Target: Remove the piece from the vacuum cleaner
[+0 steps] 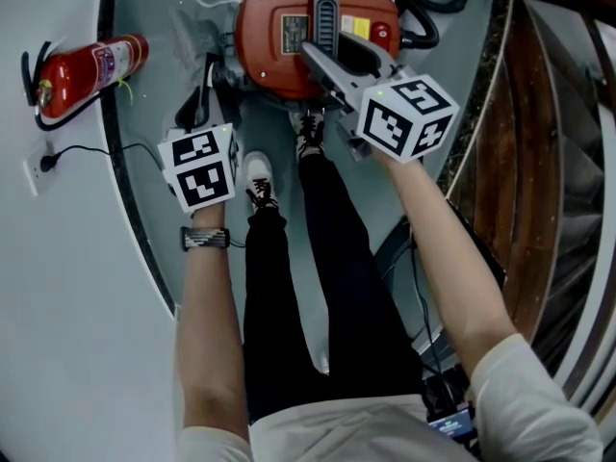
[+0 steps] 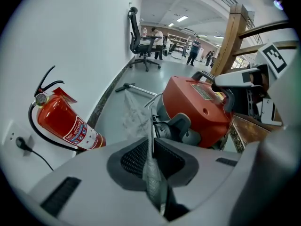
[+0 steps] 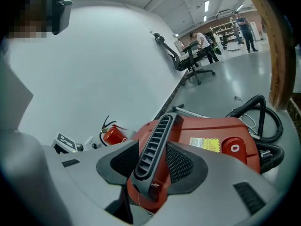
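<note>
Underfoot, one grey floor (image 1: 144, 8) meets a white wall along a dark skirting edge. One red canister vacuum cleaner (image 1: 265, 65) stands on that floor near the edge. One red fire extinguisher (image 1: 91, 65) leans at the wall beside it.

There are two grippers. The right gripper (image 3: 153, 147) has its fingers (image 3: 181, 164) set wide, one against each side of the vacuum's single black ribbed carry handle (image 3: 160, 131), gripping it. The left gripper (image 2: 151, 145) has its fingers (image 2: 134, 159) nearly together, pinching one thin translucent grey sheet (image 2: 153, 173). The sheet runs up out of the pads, just in front of the vacuum's grey fitting, on the side facing the extinguisher.

Only the head view shows the person's two legs and a wall socket with a cord. Only the gripper views show one black office chair (image 2: 141, 41) and a few people far down the hall. The right gripper view alone shows the black ribbed hose (image 3: 263, 121) looping behind the vacuum.
</note>
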The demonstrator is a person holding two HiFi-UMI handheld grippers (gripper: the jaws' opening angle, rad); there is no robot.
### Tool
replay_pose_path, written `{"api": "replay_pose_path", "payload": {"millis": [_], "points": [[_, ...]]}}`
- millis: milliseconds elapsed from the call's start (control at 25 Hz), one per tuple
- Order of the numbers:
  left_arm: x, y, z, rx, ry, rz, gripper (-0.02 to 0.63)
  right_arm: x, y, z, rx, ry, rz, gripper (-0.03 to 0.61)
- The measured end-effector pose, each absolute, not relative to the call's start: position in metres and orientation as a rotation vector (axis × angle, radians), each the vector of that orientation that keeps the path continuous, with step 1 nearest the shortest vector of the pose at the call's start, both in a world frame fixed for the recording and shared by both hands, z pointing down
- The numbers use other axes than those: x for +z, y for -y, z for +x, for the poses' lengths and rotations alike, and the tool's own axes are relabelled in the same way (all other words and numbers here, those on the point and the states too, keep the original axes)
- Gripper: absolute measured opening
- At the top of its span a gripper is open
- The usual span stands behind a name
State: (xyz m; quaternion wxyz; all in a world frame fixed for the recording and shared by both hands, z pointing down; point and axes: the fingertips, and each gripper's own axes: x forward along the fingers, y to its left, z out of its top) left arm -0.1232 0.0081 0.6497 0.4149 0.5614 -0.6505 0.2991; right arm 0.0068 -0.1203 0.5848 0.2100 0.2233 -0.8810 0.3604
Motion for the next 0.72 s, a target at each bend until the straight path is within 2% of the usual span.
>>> {"api": "replay_pose_path", "payload": {"millis": [720], "points": [[0.6496,-0.0106,-0.1314,0.736,1.663,1.392,0.038,0.5852,0.1193,0.0066,1.006,2.446,0.588,0.176]]}}
